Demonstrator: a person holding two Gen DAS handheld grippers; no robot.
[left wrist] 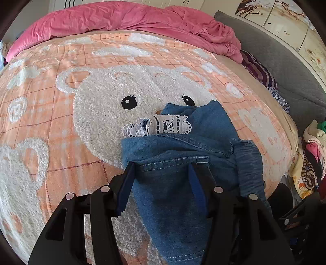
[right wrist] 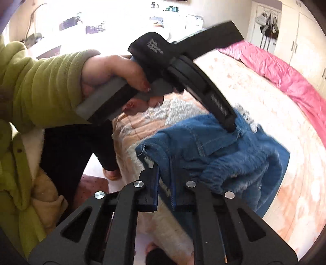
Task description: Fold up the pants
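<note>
Blue denim pants [left wrist: 203, 130] with a white lace trim [left wrist: 163, 125] lie crumpled near the edge of the bed. My left gripper [left wrist: 161, 165] stands half open over them. A stitched fold of denim spans the gap between its fingers, and I see no pinch. The right wrist view shows this left gripper [right wrist: 230, 126] from the side, its tip down on the pants [right wrist: 234, 159], held by a hand [right wrist: 114, 69] in a green sleeve. My right gripper [right wrist: 163, 165] is shut on the near edge of the denim.
The bed carries an orange blanket with a white bear [left wrist: 61, 122]. A pink duvet [left wrist: 122, 18] is bunched along the far side. A grey padded headboard [left wrist: 285, 61] rises at the right, and a heap of clothes [left wrist: 311, 159] lies beyond the bed's right edge.
</note>
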